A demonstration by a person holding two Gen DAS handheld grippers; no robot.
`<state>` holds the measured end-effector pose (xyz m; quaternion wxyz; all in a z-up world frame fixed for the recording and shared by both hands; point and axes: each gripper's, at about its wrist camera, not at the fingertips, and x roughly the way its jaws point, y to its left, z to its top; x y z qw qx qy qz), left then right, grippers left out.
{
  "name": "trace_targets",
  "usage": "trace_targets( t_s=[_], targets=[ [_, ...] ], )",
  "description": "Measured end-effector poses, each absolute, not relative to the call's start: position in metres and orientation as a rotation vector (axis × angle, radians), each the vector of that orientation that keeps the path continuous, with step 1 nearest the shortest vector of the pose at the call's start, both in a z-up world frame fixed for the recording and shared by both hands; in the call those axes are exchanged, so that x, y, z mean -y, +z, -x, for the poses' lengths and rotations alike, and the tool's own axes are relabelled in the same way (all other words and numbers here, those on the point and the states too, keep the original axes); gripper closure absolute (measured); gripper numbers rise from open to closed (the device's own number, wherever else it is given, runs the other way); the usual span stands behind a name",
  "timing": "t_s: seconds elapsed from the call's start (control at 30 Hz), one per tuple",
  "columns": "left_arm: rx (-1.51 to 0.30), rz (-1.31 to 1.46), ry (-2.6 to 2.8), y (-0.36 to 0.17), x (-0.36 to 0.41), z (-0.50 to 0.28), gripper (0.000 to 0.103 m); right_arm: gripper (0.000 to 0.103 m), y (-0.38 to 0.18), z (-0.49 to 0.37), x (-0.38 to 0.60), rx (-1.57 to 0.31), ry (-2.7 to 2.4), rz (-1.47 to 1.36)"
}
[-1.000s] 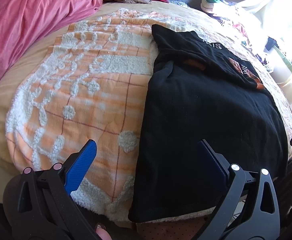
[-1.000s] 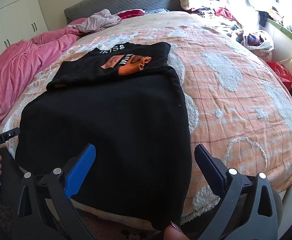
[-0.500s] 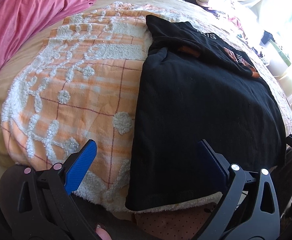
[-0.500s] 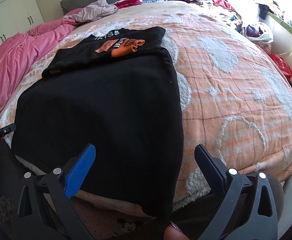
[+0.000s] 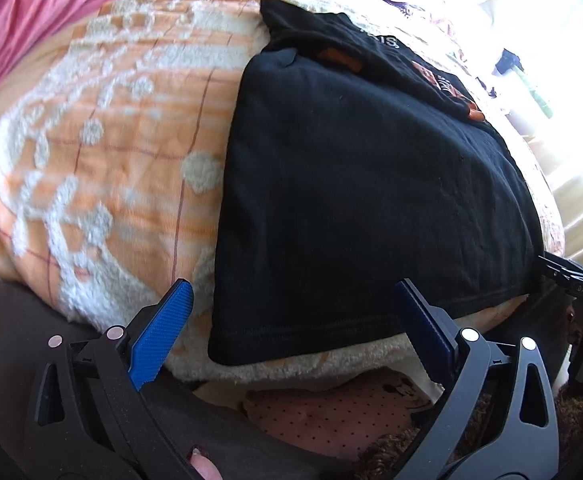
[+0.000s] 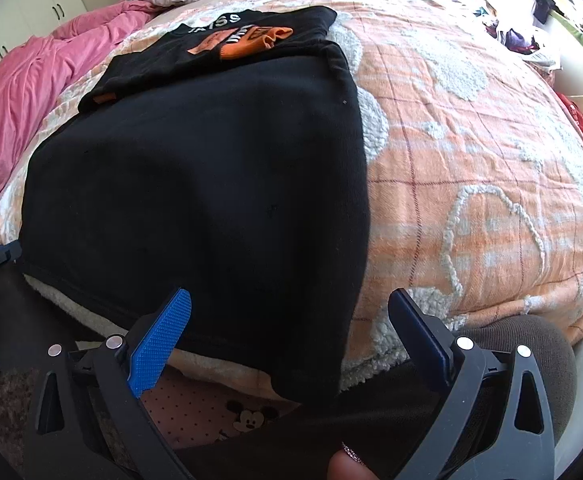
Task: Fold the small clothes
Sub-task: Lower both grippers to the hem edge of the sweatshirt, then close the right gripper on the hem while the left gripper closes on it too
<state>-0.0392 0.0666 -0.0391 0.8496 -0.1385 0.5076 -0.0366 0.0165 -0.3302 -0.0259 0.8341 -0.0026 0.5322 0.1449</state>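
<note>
A black garment (image 5: 363, 200) lies spread flat on the orange-and-white blanket (image 5: 111, 152) covering the bed, its hem at the near edge. The left gripper (image 5: 291, 332) hovers at the hem's left corner, jaws wide open and empty. The right gripper (image 6: 289, 336) hovers at the right corner, jaws open too. A folded black shirt (image 6: 227, 44) lies beyond.

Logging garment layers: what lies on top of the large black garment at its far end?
A smaller folded black shirt with orange print and white lettering overlaps the black garment there. What the overlap hides cannot be seen.
</note>
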Motion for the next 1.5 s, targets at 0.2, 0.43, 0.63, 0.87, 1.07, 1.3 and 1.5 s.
trace_targets(
  t_s=[0.2, 0.43, 0.63, 0.87, 1.07, 1.3, 1.5],
  targets=[
    [-1.081, 0.340, -0.067, -0.048, -0.076, 0.043, 0.009, 0.005, -0.031, -0.020, 0.329, -1.147, 0.340, 0.002],
    [-1.073, 0.347, -0.070, -0.047, -0.079, 0.045, 0.009, 0.042, -0.035, -0.014, 0.328, -1.120, 0.346, 0.031],
    [-1.080, 0.351, -0.067, -0.049, -0.080, 0.043, 0.009, 0.093, -0.026, -0.006, 0.342, -1.055, 0.433, -0.043],
    [-1.084, 0.374, -0.031, -0.048, -0.089, 0.044, 0.042, 0.095, 0.013, 0.002, 0.352, -0.863, 0.520, -0.191],
    [-1.083, 0.399, -0.038, -0.048, -0.096, 0.047, 0.055, 0.095, 0.047, -0.004, 0.357, -0.728, 0.526, -0.237],
    [-1.068, 0.457, -0.136, -0.040, -0.086, 0.048, 0.091, 0.097, 0.052, -0.008, 0.372, -0.705, 0.502, -0.270],
    [-1.008, 0.478, -0.151, -0.021, -0.086, 0.043, 0.100, 0.097, 0.051, -0.008, 0.377, -0.697, 0.502, -0.286]
  ],
)
